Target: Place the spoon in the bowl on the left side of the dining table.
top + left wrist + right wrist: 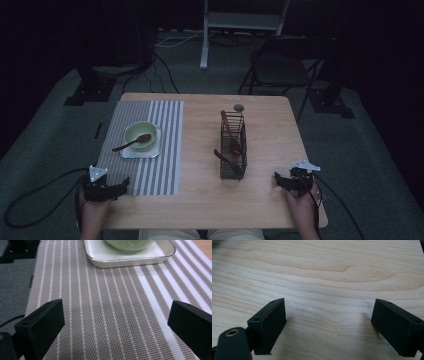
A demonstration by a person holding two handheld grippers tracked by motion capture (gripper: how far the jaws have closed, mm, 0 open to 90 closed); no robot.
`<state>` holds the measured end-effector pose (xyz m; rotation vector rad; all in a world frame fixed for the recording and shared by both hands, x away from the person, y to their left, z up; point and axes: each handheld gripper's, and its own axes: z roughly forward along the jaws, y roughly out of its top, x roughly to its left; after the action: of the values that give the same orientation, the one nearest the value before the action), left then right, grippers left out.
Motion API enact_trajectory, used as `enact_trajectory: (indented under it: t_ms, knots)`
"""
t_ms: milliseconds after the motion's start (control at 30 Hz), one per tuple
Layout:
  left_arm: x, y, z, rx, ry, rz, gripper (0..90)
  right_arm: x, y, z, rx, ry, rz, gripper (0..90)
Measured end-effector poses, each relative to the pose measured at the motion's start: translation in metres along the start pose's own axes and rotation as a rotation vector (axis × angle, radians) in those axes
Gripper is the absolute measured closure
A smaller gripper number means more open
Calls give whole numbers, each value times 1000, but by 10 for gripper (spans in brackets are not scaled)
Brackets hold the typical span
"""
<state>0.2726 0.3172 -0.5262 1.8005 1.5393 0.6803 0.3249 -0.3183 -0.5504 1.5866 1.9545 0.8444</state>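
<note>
Grippers sit at the two near corners of the light wooden table [200, 195], each in one of the person's hands. At the near left corner the left gripper [124, 185] lies over the near edge of the grey-and-white striped woven placemat [160, 165]; its black jaws stand wide apart with nothing between them, and in the left gripper view bare striped weave [112, 315] shows in the gap; the left hand [92, 210] grips it from below the near edge. Farther along the placemat, toward the far edge, sits a white rounded-square plate [150, 152] bearing a pale green round bowl [136, 131]; a brown wooden spoon [131, 143] rests in the bowl with its handle leaning out over the rim toward the left edge; plate and bowl are well apart from the left gripper. Right of the placemat, about mid-table, a black wire basket [241, 150] stands upright, holding brown wooden utensils [231, 135]; I cannot tell how many. Just beyond it, near the far edge, lies a small grey round object [239, 107]. At the near right corner the right gripper [278, 181] rests low over bare wood, jaws wide and empty in the right gripper view, held by the right hand [302, 207]; it is well apart from the basket.
</note>
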Motion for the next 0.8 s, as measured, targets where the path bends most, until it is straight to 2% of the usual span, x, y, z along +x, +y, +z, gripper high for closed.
enact_trajectory:
  t_ms: [133, 267, 433, 500, 667, 800]
  knots:
    - [0, -7, -3, -3, 29, 6, 9, 0, 0, 0, 0, 0, 0, 119]
    - [-1, -15, -7, -37, 64, 41, 10, 0, 0, 0, 0, 0, 0, 119]
    - [-2, -21, -13, -45, 77, 68, 10, 0, 0, 0, 0, 0, 0, 119]
    - [-1, -23, -15, -45, 80, 52, 10, 0, 0, 0, 0, 0, 0, 119]
    - [2, -29, -19, -48, 77, 42, 10, 0, 0, 0, 0, 0, 0, 119]
    - [3, -35, -23, -41, 77, 47, 10, 0, 0, 0, 0, 0, 0, 119]
